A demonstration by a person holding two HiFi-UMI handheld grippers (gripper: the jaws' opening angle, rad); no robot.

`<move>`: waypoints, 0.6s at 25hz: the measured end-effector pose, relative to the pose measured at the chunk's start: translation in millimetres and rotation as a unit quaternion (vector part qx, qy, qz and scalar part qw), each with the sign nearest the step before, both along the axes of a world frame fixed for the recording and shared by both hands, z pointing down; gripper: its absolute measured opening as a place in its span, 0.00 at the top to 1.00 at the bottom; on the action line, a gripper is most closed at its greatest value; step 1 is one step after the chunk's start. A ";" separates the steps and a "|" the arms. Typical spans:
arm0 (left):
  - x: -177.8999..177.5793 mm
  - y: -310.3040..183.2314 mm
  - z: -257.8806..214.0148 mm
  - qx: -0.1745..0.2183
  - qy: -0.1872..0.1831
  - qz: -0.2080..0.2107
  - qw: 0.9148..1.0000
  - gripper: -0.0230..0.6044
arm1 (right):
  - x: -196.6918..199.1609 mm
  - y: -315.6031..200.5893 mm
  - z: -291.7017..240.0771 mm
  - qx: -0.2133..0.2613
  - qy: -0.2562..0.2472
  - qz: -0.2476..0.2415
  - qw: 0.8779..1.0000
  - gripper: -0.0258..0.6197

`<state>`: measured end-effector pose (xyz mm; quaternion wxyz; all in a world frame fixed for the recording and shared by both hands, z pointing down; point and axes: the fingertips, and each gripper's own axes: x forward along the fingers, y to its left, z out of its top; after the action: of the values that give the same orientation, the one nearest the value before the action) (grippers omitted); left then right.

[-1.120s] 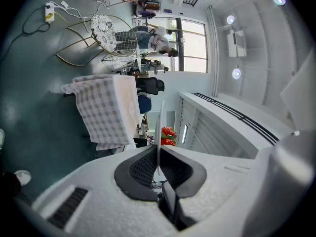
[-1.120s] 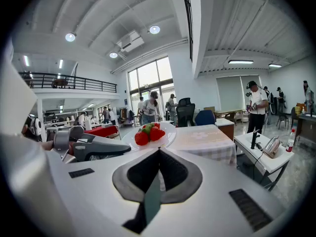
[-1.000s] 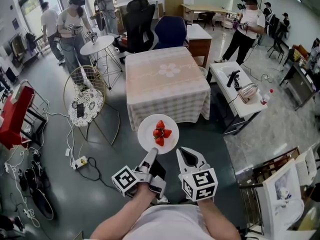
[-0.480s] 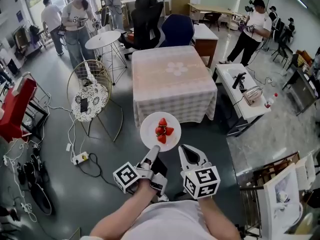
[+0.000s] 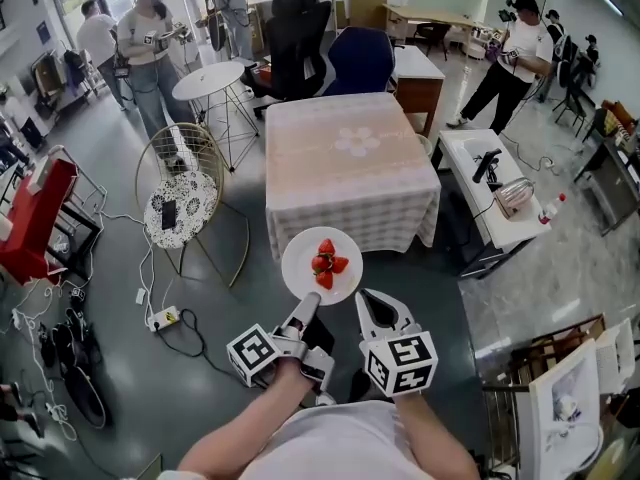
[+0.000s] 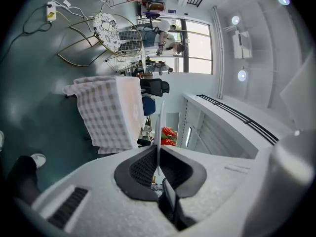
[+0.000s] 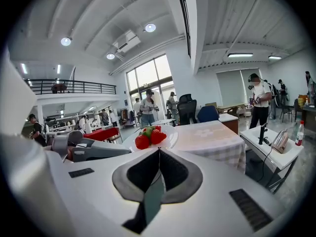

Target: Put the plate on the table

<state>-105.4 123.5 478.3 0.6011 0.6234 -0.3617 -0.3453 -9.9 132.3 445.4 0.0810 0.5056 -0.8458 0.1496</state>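
Observation:
A white plate (image 5: 300,260) carrying several strawberries (image 5: 325,264) hangs level in the air, just short of the near edge of the table (image 5: 350,158), which has a checked cloth. My left gripper (image 5: 307,304) is shut on the plate's near rim. In the left gripper view the plate (image 6: 161,113) stands edge-on between the jaws, with the strawberries (image 6: 169,135) past it. My right gripper (image 5: 368,300) is beside it on the right, shut and empty. From its own view the plate (image 7: 169,138) and the table (image 7: 210,135) lie ahead.
A wire chair with a patterned cushion (image 5: 178,213) stands left of the table, with a power strip and cables (image 5: 160,319) on the floor. A low white bench (image 5: 492,196) with tools is on the right. Office chairs (image 5: 358,60) and several people are behind.
The room has slid slightly in the head view as the camera moved. The plate stays in the left gripper's hold, and both grippers keep their places.

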 end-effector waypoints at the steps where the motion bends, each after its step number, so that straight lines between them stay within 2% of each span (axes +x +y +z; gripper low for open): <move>1: 4.2 -7.1 -0.2 0.000 -0.002 -0.001 1.000 0.93 | 4.7 -7.7 -1.0 0.001 -0.001 -0.001 1.000 0.95; 9: 38.6 -62.1 -1.2 -0.007 -0.010 -0.010 1.000 0.93 | 40.0 -69.8 -2.1 -0.009 -0.017 -0.007 1.000 0.95; 15: 54.6 -93.1 2.8 -0.019 -0.013 -0.028 0.999 0.93 | 53.4 -104.0 4.4 -0.018 -0.029 -0.033 0.999 0.95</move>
<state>-50.8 30.3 481.1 0.5980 0.6061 -0.3933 -0.3469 43.5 28.3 449.8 0.0705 0.4712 -0.8612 0.1769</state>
